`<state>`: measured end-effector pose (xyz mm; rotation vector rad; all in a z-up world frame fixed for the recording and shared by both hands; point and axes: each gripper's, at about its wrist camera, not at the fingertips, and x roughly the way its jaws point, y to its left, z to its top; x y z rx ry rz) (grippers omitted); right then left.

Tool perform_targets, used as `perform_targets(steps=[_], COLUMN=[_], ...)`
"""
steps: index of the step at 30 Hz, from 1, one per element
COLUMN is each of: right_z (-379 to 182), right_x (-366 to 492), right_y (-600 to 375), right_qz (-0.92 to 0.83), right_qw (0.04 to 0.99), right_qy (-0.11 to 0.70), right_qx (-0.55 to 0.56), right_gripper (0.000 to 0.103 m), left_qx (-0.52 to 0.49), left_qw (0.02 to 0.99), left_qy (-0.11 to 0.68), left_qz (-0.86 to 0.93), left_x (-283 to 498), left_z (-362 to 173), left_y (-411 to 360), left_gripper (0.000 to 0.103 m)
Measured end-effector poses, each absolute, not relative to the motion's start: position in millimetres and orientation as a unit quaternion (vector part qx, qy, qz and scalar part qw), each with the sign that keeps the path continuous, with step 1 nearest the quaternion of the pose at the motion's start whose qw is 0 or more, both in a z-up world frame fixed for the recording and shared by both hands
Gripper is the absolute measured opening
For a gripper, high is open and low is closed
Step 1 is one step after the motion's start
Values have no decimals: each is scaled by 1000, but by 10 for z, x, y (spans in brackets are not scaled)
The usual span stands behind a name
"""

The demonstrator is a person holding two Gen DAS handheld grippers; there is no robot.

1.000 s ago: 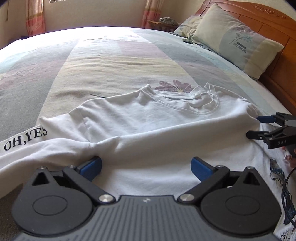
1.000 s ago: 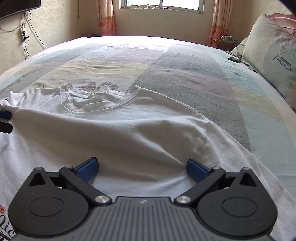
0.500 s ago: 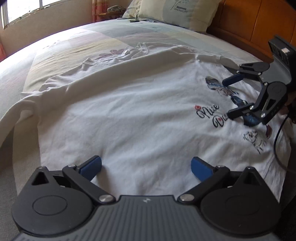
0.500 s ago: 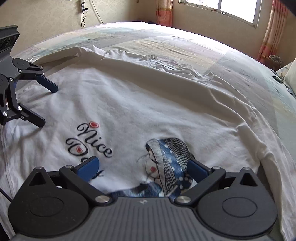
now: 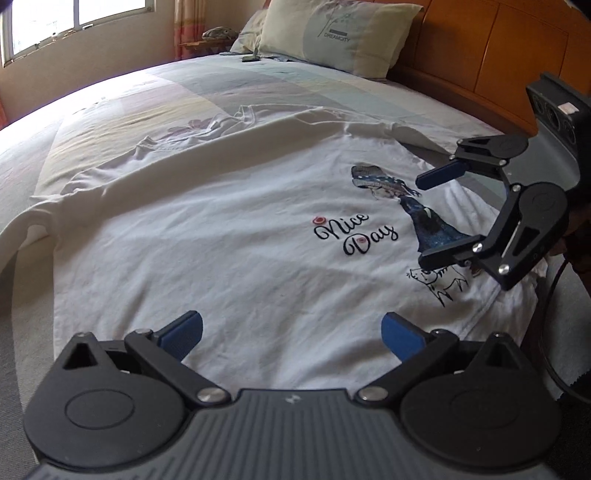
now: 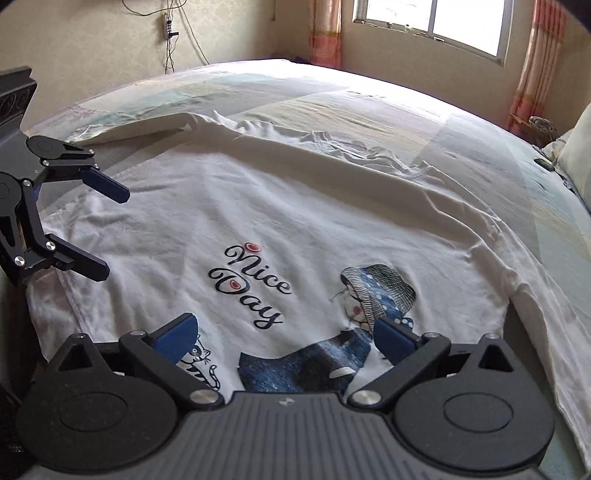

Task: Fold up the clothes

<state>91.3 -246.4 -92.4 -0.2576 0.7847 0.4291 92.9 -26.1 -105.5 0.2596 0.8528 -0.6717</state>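
Bed [image 5: 155,96] – striped cover, white shirt [image 5: 221,236] spread across it, "Nice Day" print [image 5: 351,236] facing up, top part folded over. Pillow [image 5: 340,33] against the headboard. Left gripper [image 5: 291,334] and right gripper [image 6: 282,334] – both spread wide, holding nothing, poised over the shirt's near hem.

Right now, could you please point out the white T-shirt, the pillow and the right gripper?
white T-shirt [image 5: 229,258], left wrist view, plain cloth mid-body.
pillow [image 5: 332,33], left wrist view, its printed face.
right gripper [image 5: 434,218], left wrist view, gap between its open fingers.
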Motion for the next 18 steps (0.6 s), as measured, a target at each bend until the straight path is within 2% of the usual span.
perform_targets(steps=[2,6,9,18], right_z=[-1068,-1123,-1145,-1150], right_x=[887,607,400,379], right_y=[-2410,-2741,-2792,-2719], right_qz=[196,170,159,113], right_qw=[886,894,897,907], right_qy=[396,409,404,402], right_qx=[-140,-70,-79,-60], right_gripper=[103,103,103,103], left_qx=[142,125,147,92], left_qw=[851,857,848,852], left_qy=[408,413,431,439], left_qz=[-300,-283,-271,-272], left_x=[800,541,513,440], left_z=[-1145,-1125,-1047,-1077], left_y=[-187,160,171,49], left_gripper=[102,102,102,102])
